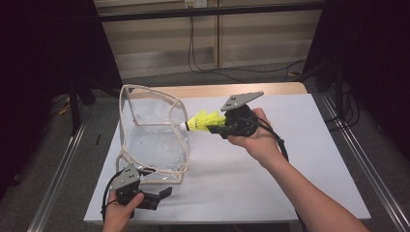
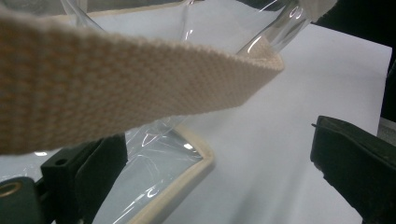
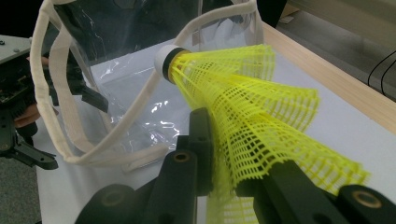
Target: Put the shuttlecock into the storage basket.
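The right hand-held gripper (image 1: 217, 128), clamped on a yellow shuttlecock (image 1: 202, 121) by its skirt, hovers at the clear bag (image 1: 150, 140) mouth; best to lead cork-first between the straps. The left hand-held gripper (image 1: 159, 194), jaws apart, waits beside the bag.

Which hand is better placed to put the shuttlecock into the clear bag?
The right: its hand-held gripper grips the yellow shuttlecock beside the bag's opening. The left hand-held gripper is open at the bag's base.
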